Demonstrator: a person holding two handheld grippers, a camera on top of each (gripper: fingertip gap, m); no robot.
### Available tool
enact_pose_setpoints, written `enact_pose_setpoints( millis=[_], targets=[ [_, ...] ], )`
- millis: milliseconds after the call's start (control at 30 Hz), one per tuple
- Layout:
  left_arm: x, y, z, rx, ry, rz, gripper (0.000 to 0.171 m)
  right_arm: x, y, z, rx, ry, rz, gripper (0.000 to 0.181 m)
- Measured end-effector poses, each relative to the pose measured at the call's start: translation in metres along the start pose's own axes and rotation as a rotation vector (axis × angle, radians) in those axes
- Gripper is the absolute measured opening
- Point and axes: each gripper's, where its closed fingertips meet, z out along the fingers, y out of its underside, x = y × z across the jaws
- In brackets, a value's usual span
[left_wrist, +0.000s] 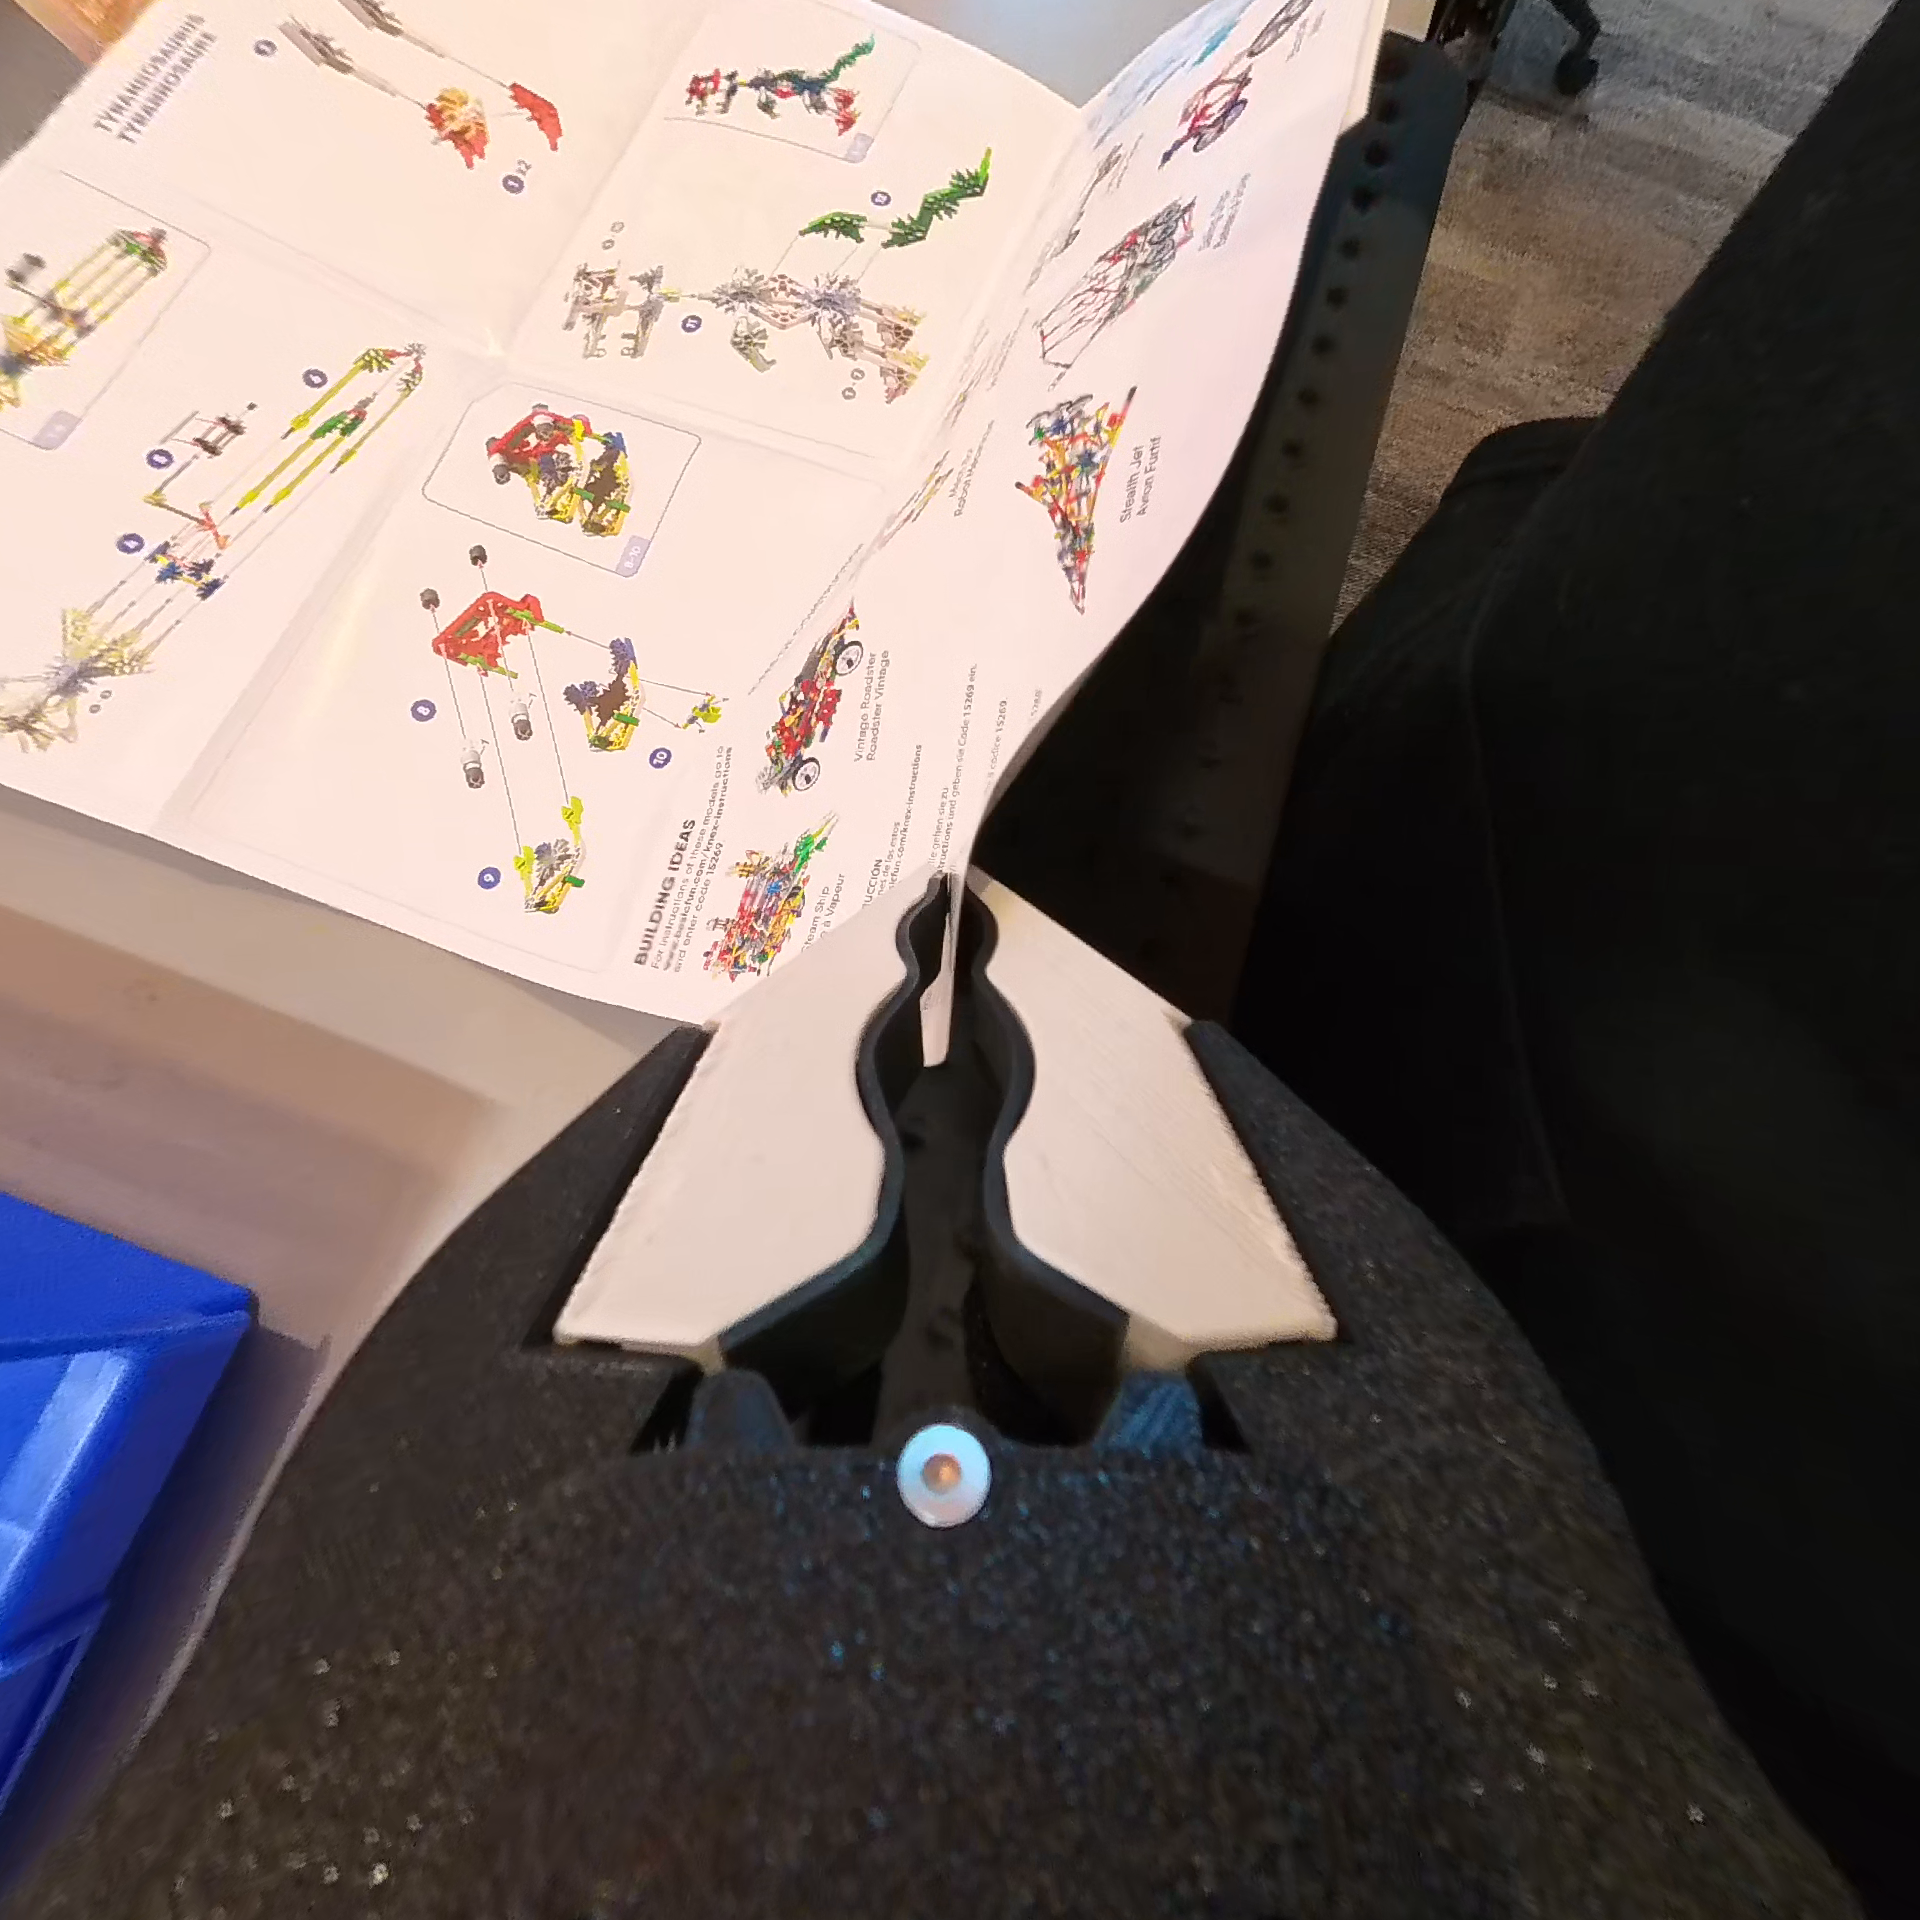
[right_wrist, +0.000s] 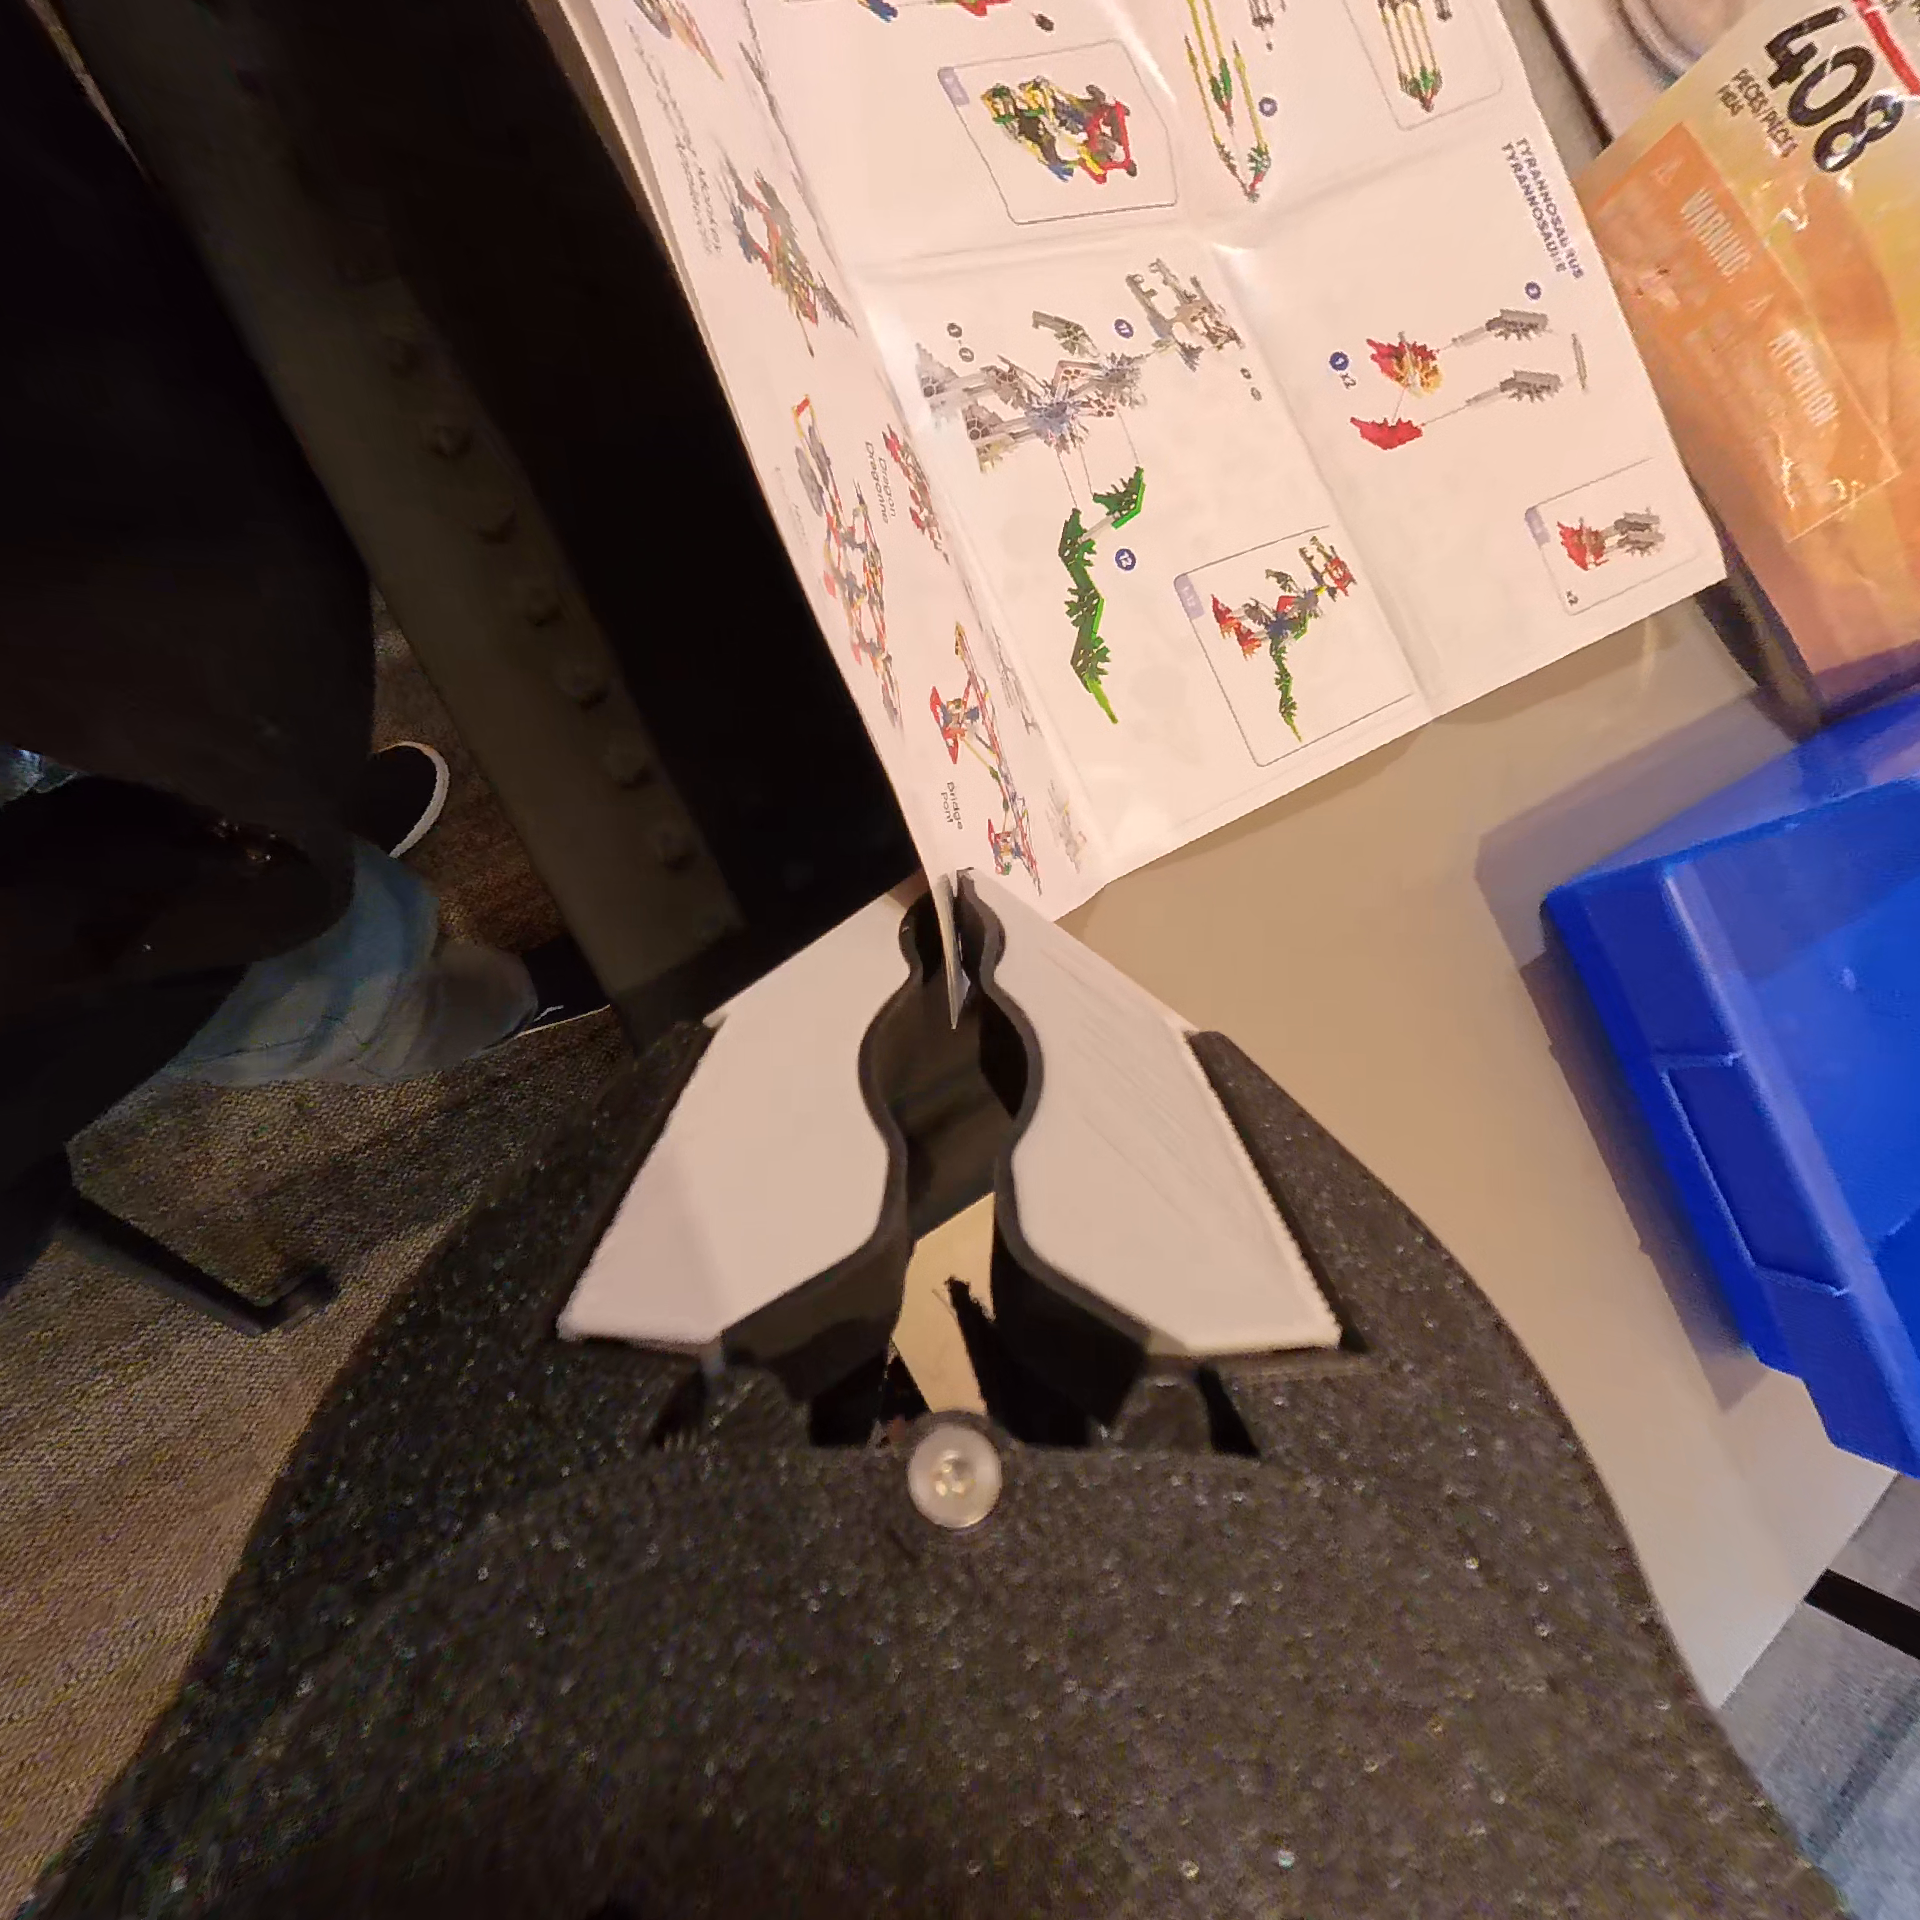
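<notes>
Left gripper (left_wrist: 940, 935) pressed together on the near edge of a large printed instruction sheet (left_wrist: 436, 436), white fingers (left_wrist: 769, 1132) meeting at the tips with the paper's edge caught between the black pads. Sheet mostly flat on the pale tabletop (left_wrist: 208, 1039), creased into panels and covered in coloured drawings of construction-toy models; pinched side lifted and curling upward past the tabletop edge. Blue plastic bin (left_wrist: 94, 1455) at lower left, near the gripper body, apart from the sheet. Dark perforated table leg (left_wrist: 1299, 468) running down behind the raised paper, grey carpet (left_wrist: 1507, 260) beyond it, dark clothing filling the right side.

Right gripper (right_wrist: 956, 940) likewise closed, pinching another spot on the same raised edge of the instruction sheet (right_wrist: 1195, 436), a thin sliver of paper showing between the pads just behind the tips of the fingers (right_wrist: 1122, 1132). Rest of the sheet lying on the tabletop (right_wrist: 1299, 987). Blue plastic bin (right_wrist: 1766, 1039) to the right, well apart from the sheet. Orange printed box (right_wrist: 1766, 343) at upper right, with the sheet's far corner touching or overlapping its lower edge. Off the tabletop edge to the left, the table leg (right_wrist: 488, 499), carpet (right_wrist: 208, 1351), and a person's trouser leg and shoe (right_wrist: 405, 795).
</notes>
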Motion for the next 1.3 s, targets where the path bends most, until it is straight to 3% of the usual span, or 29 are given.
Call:
enact_pose_setpoints(
  millis=[567,933,1300],
  targets=[
    [0.004,0.001,-0.009,0.029,0.037,-0.019,0.001,0.001,-0.005,-0.003,-0.033,-0.054,-0.006,0.0],
    [0.003,0.011,-0.004,0.018,0.011,-0.033,0.032,0.001,0.003,-0.003,-0.063,-0.068,0.01,0.0],
    [0.015,0.018,0.007,-0.016,0.048,0.0,0.002,0.002,0.016,-0.004,-0.1,-0.066,0.026,0.0]
  ],
)
